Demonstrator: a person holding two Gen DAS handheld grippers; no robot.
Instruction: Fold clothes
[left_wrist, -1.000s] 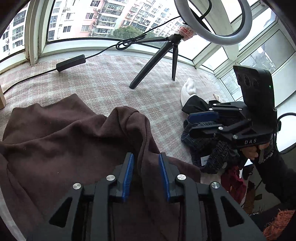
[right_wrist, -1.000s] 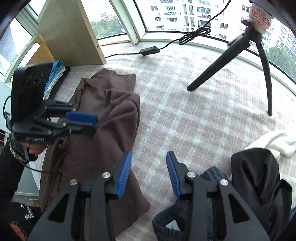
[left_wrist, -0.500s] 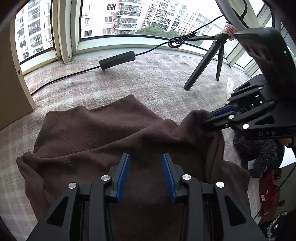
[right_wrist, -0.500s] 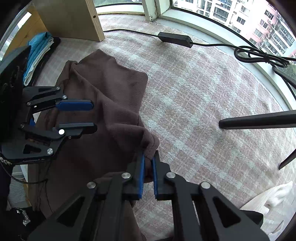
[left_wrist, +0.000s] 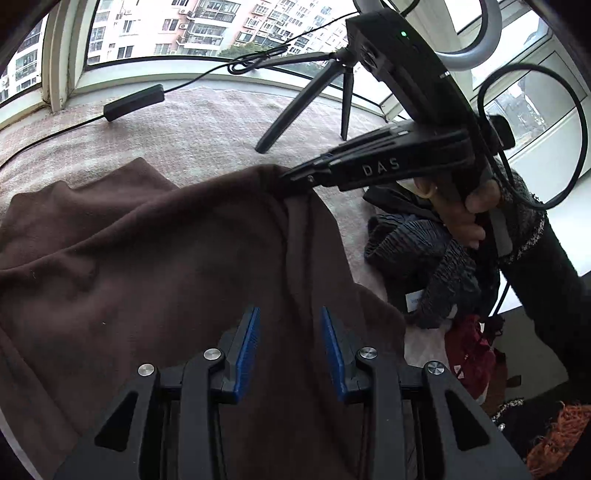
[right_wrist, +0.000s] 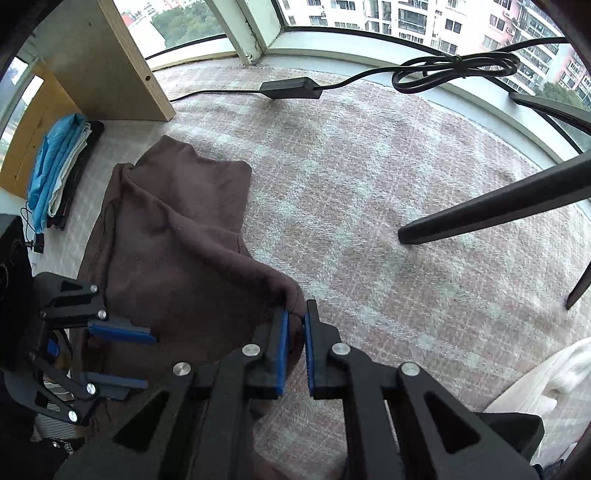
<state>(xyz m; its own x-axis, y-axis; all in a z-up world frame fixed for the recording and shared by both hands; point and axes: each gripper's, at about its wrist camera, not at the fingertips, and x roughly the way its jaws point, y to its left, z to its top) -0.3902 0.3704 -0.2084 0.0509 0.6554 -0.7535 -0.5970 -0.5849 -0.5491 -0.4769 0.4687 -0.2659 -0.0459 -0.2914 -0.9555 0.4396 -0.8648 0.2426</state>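
Observation:
A brown fleece garment (left_wrist: 147, 266) lies rumpled on the checked cloth surface (right_wrist: 369, 206); it also shows in the right wrist view (right_wrist: 177, 258). My right gripper (right_wrist: 295, 321) is shut on a raised corner of the garment and lifts it; it shows in the left wrist view (left_wrist: 291, 181) at the cloth's peak. My left gripper (left_wrist: 290, 325) is open just above the garment, with brown cloth under and between the jaws. It shows open at the left in the right wrist view (right_wrist: 144, 360).
A black tripod (left_wrist: 317, 92) and ring light stand at the back right. A power adapter (right_wrist: 290, 88) with cable lies near the window. A pile of dark clothes (left_wrist: 424, 258) is to the right. Folded blue clothes (right_wrist: 55, 162) lie by a wooden board (right_wrist: 110, 62).
My right gripper closed on the garment's corner and has lifted it higher. My left gripper let go of the fold it straddled and stays open over the cloth.

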